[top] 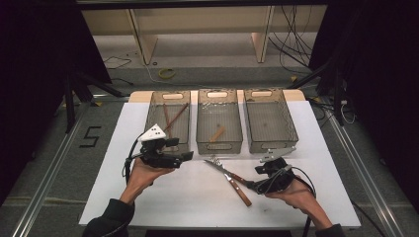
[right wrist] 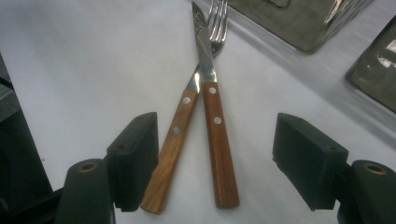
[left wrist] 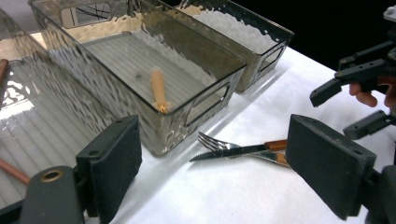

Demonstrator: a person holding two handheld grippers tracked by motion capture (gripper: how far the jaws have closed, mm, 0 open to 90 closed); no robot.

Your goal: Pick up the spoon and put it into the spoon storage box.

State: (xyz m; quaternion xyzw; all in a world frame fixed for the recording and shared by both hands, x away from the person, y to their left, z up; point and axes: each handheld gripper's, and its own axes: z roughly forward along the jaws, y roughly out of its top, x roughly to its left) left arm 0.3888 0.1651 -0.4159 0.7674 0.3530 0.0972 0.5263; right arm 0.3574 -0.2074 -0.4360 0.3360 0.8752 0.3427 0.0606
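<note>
A knife [right wrist: 206,51] and a fork [right wrist: 218,16], both with riveted wooden handles, lie crossed on the white table top [top: 188,197], the knife [top: 218,169] over the fork [top: 214,160]. My right gripper [right wrist: 219,144] is open just behind the two handles, which reach in between its pads without touching them. In the high view it [top: 253,177] sits at the handle ends. My left gripper [top: 180,149] hovers open in front of the left bin, holding nothing. Its own view [left wrist: 215,172] looks across at the knife [left wrist: 224,153] and fork [left wrist: 210,140].
Three clear bins stand in a row at the back. The left bin [top: 153,106] holds thin wooden sticks [top: 170,118]. The middle bin [top: 200,118] holds a short wooden piece [top: 217,133]. The right bin [top: 291,123] looks bare. Bare white table lies in front.
</note>
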